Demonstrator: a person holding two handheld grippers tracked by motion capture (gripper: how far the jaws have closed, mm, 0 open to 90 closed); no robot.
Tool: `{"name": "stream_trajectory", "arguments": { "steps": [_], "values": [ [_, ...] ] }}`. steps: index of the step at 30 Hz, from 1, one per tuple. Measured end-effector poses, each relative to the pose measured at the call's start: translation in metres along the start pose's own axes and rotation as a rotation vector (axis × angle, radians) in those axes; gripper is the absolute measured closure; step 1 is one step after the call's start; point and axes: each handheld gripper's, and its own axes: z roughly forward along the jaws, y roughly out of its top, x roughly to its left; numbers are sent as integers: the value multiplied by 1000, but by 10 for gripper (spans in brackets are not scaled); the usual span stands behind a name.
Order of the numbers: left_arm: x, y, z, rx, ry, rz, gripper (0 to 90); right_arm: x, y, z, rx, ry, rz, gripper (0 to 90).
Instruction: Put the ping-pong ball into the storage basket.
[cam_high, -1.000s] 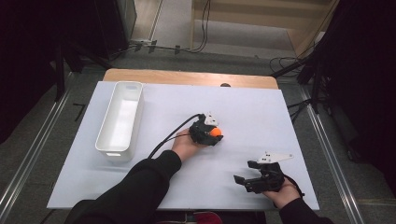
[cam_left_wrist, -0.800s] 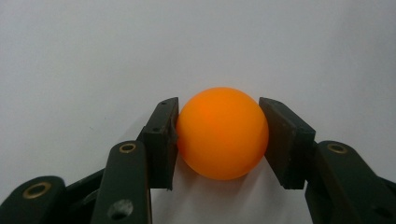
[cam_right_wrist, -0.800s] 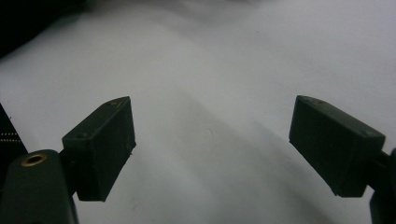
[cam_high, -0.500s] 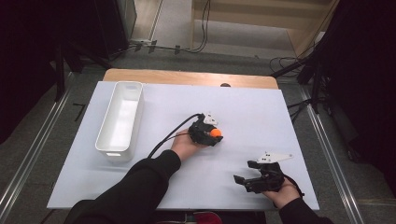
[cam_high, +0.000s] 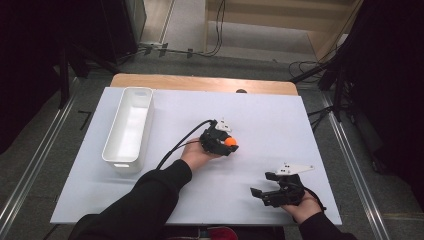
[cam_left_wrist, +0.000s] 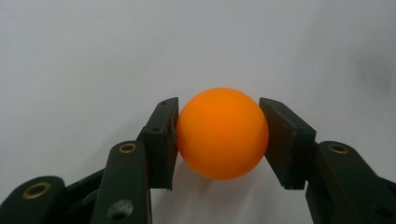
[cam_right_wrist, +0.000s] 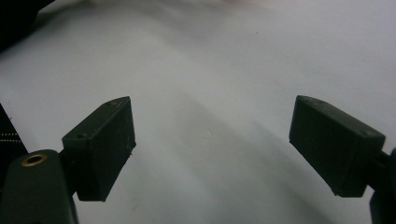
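Observation:
An orange ball rests near the middle of the white table top. My left gripper is shut on the ball, one black pad pressing each side. Near the table's front right, my right gripper is open with nothing between its jaws, just above the bare white surface.
A long white bin stands at the left of the table. A black cable trails from the left gripper toward the front. A wooden strip runs along the table's far edge.

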Motion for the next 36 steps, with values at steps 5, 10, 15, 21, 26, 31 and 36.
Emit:
{"name": "stream_trajectory", "arguments": {
  "steps": [5,10,15,21,26,31,36],
  "values": [
    [-4,-1,-9,-11,-13,-1,501,0,0,0,0,2,0,131],
    [-7,0,-17,-13,-16,5,501,0,0,0,1,4,0,131],
    [-7,3,-28,-20,-26,8,501,0,0,0,-2,2,-1,131],
    [-11,3,-36,-2,-35,15,501,0,0,0,-1,1,-4,130],
    [-14,4,-39,-1,-43,31,501,0,0,0,-1,1,-1,131],
    [-13,5,-41,5,-41,29,501,0,0,-1,-2,1,0,131],
    [-10,5,-45,-1,-35,28,501,0,0,-1,-3,1,0,131]
  ]
}}
